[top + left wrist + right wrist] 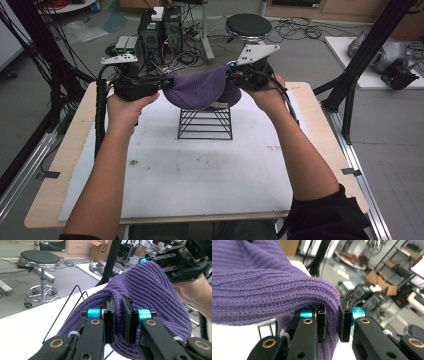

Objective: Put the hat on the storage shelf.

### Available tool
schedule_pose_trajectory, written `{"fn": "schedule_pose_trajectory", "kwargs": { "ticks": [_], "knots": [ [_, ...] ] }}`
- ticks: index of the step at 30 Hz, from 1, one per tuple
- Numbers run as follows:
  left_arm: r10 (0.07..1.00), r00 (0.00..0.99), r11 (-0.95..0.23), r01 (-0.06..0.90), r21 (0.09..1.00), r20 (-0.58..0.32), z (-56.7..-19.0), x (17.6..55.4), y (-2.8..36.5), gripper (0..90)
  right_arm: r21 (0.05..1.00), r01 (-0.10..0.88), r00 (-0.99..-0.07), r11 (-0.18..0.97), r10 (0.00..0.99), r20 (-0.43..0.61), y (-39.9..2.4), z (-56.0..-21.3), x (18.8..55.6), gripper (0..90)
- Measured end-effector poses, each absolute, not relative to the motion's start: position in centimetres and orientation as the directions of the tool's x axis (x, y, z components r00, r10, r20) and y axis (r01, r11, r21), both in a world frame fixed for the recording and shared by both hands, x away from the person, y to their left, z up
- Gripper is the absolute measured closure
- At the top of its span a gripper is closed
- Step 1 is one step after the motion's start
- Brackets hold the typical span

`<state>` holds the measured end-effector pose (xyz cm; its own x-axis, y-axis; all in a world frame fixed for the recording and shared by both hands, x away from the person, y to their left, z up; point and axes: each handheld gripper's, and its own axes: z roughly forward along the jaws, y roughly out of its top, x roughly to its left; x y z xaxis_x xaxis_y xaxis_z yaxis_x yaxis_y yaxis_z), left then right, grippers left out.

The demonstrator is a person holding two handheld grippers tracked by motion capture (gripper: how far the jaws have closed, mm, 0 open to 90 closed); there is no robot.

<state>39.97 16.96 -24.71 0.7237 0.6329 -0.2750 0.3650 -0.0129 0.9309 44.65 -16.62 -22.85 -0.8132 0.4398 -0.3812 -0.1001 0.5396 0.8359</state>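
Jaws, 2 pairs, both pinching knit: I log the left gripper (118, 320) with its 2 black jaws pressed onto a fold of the purple knitted hat (150, 292) at the hat's left edge, and the right gripper (331, 323) clamped the same way on a thick ribbed fold at the hat's right edge. Item 1, the hat: held stretched between the 2 grippers above the far middle of the table (310, 135), draped over the top of item 2, a black wire stand (205, 124) that sits on the white mat (200, 175). In the high view I note the left gripper (161, 84) and the right gripper (231, 75) at about the same height, one on each side of the hat (200, 90), each held in a hand with the forearms entering from the near edge. Item 3, beyond the table's far edge: a round black stool (248, 25) on the floor.
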Motion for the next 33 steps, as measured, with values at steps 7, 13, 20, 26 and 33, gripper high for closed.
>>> {"fn": "schedule_pose_trajectory", "kwargs": {
  "ticks": [7,13,20,26,33],
  "knots": [
    [0.622,0.726,-0.017,0.387,0.922,-0.293,-26.0,40.2,16.5,81.6,0.848,-0.032,-0.827,0.530,0.462,-0.320,-17.8,-26.2,44.6,81.2],
    [0.615,0.723,-0.019,0.413,0.911,-0.315,-27.8,40.5,15.8,81.5,0.851,0.011,-0.831,0.525,0.479,-0.285,-18.5,-27.8,44.6,81.2],
    [0.621,0.705,-0.028,0.456,0.890,-0.342,-30.0,41.0,15.3,81.1,0.842,0.056,-0.837,0.537,0.484,-0.253,-18.8,-30.4,44.7,81.0],
    [0.626,0.687,-0.023,0.488,0.872,-0.368,-31.5,41.6,15.3,81.1,0.840,0.098,-0.841,0.533,0.495,-0.216,-18.8,-32.2,45.3,80.4],
    [0.623,0.676,-0.013,0.512,0.859,-0.393,-32.6,42.0,15.5,81.0,0.838,0.104,-0.847,0.536,0.490,-0.208,-18.6,-33.0,45.6,80.1]
  ]
}}
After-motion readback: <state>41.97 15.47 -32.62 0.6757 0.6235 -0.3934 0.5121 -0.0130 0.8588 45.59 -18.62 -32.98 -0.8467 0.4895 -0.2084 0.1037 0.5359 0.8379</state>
